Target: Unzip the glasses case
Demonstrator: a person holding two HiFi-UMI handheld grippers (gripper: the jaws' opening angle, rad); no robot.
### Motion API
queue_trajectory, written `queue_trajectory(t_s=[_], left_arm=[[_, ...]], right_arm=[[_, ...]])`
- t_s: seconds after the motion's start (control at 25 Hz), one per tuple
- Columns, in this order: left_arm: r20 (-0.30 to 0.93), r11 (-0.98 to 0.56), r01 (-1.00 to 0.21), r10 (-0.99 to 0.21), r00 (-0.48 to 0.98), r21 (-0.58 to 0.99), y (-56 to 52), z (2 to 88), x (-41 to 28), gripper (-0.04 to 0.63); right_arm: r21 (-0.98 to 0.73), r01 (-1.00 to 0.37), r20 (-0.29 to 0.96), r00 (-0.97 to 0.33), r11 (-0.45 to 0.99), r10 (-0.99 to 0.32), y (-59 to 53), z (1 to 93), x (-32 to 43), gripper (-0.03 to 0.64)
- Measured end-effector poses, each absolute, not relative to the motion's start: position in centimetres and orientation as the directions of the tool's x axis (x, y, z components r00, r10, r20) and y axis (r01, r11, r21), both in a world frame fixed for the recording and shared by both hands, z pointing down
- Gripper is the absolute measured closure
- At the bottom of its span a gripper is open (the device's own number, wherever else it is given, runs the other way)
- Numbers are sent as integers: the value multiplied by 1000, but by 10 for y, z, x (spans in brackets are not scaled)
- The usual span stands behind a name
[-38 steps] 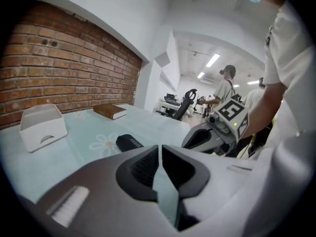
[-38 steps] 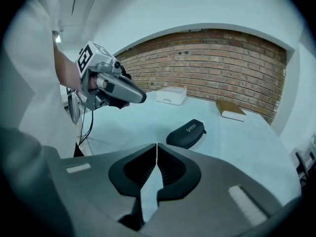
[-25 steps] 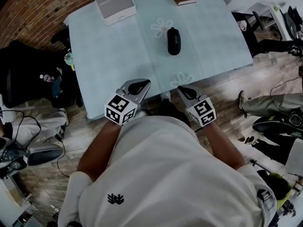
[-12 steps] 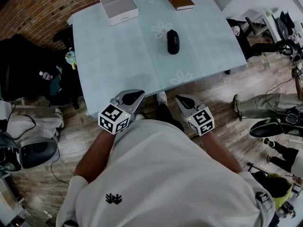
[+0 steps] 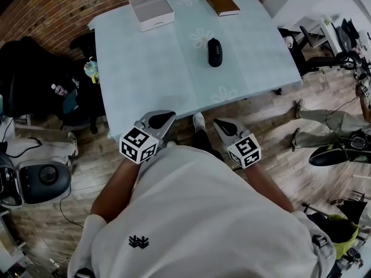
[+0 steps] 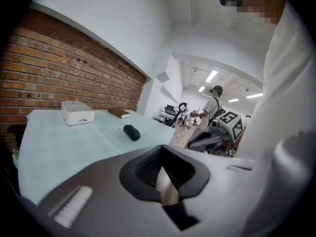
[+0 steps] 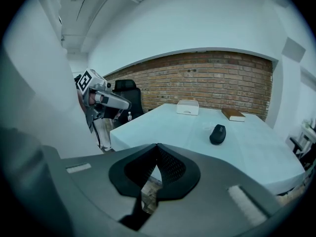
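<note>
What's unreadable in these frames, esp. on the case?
- Case zipper and pull: too small in all views.
- Book cover print: too small, head view.
- Right of left gripper view: blocked by the shirt.

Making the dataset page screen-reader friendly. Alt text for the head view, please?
Seen from above, a person in a white shirt holds the left gripper and right gripper, both shut and empty, just short of a table in pale blue cloth. The black glasses case lies untouched mid-table, a white tray and brown book at its far edge.
</note>
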State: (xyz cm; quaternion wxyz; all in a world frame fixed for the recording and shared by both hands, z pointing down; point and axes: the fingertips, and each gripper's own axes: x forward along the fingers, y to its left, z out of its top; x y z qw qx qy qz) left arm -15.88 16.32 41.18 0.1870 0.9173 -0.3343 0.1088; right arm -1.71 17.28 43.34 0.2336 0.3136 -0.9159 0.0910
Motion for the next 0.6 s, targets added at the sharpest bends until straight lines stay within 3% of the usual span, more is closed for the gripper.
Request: queue_trajectory(t_s=[0.6], left_arm=[[322,-689,-670,-590,740,275,174,414,-170,543]], right_arm=[[22,-555,493,-718,832,-492,185,434,-42,615]])
